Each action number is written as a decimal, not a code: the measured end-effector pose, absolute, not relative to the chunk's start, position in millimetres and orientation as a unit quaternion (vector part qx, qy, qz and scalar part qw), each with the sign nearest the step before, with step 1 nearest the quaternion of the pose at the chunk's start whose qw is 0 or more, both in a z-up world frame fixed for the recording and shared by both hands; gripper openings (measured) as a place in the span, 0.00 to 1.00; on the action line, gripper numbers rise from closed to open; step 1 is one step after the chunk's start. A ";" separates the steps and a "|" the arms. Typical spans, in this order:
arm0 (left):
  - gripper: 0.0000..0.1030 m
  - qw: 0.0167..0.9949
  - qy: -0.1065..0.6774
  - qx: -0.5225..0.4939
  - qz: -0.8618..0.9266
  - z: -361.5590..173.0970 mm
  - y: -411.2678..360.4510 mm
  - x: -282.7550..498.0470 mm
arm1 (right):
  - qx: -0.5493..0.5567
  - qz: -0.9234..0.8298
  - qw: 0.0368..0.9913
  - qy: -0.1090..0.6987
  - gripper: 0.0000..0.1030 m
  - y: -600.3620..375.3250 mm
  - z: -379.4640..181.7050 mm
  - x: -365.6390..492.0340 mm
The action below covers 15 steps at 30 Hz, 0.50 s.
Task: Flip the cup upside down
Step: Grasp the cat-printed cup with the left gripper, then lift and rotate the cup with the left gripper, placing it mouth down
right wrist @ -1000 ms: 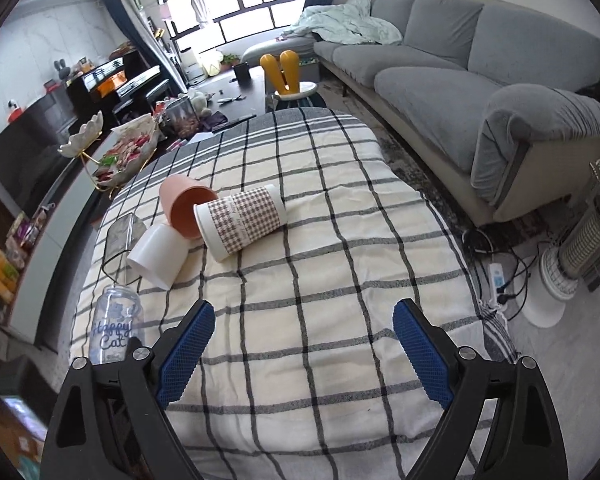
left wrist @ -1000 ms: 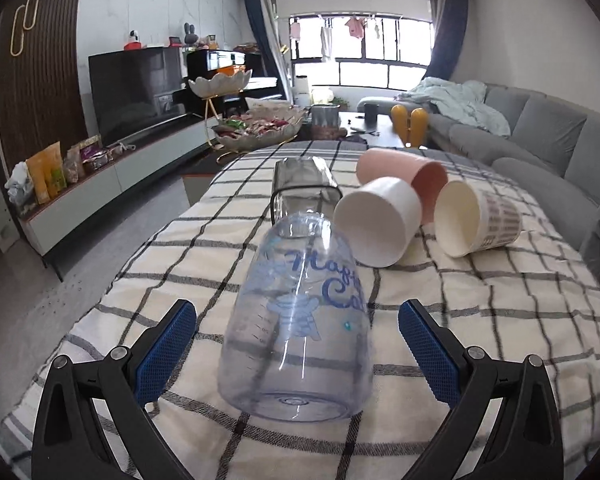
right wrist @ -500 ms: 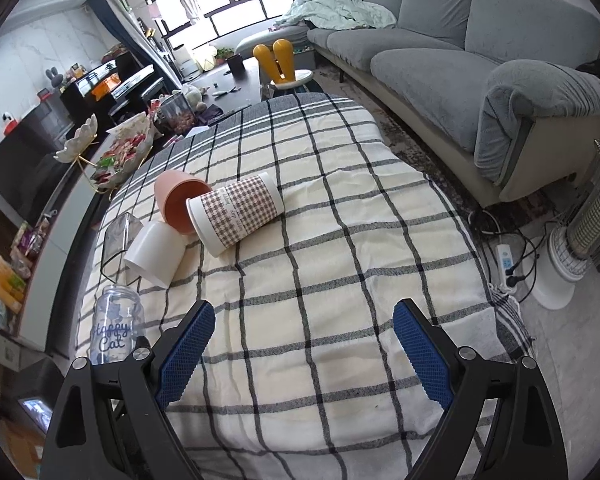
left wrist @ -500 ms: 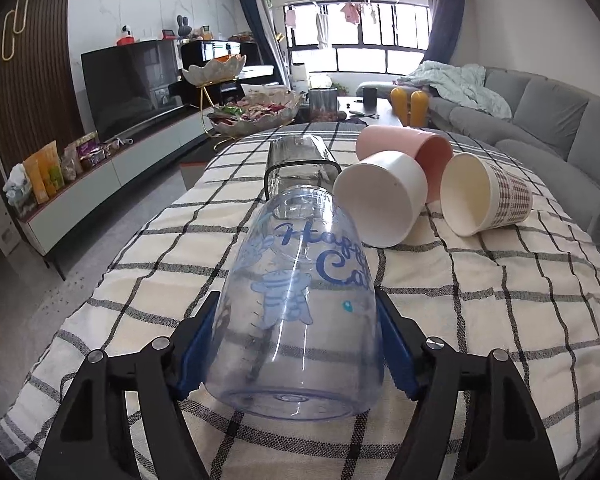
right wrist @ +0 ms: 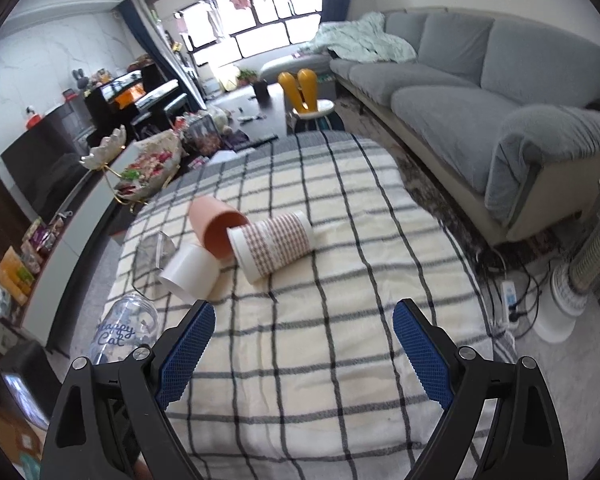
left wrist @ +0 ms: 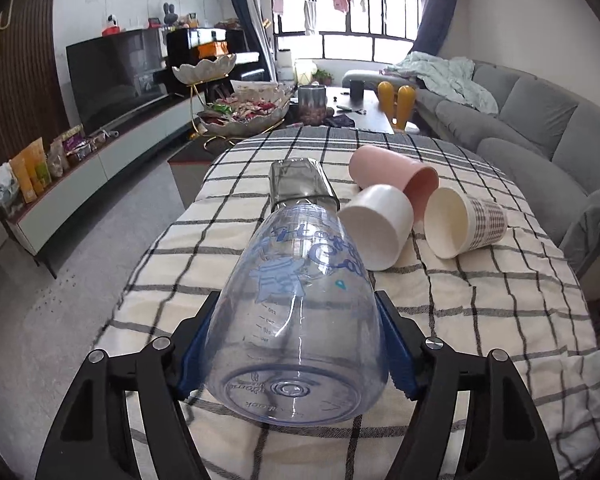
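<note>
Left claw (left wrist: pixel 296 356): clamped on clear cup (left wrist: pixel 296 320) near its base, lying tilted, mouth pointing away.
Right claw (right wrist: pixel 304 344): spread wide, holding nothing, above checked tabletop (right wrist: pixel 340 320).
Beyond: white cup (left wrist: pixel 376 236), pink cup (left wrist: pixel 396 176), patterned cup (left wrist: pixel 464 228), all on their sides.

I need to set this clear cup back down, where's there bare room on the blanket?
Bare checked blanket lies under the open right gripper, sofa-side of the checked cup. It is crowded beyond the clear cup, by the white cup and pink cup.
</note>
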<state>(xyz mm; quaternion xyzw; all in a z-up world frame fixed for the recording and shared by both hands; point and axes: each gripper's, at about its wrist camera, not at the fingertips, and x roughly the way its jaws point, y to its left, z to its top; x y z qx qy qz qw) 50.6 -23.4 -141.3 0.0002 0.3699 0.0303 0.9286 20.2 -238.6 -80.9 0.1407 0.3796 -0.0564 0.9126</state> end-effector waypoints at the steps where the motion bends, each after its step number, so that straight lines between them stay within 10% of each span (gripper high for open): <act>1: 0.70 0.925 0.379 0.001 0.029 -137.8 -22.2 53.0 | 0.138 -0.055 0.914 0.377 0.88 -236.8 -77.4 20.3; 15: 0.70 0.752 0.656 0.047 -0.041 -116.4 -31.5 120.3 | 0.203 -0.045 0.873 0.442 0.88 -239.8 -45.1 66.3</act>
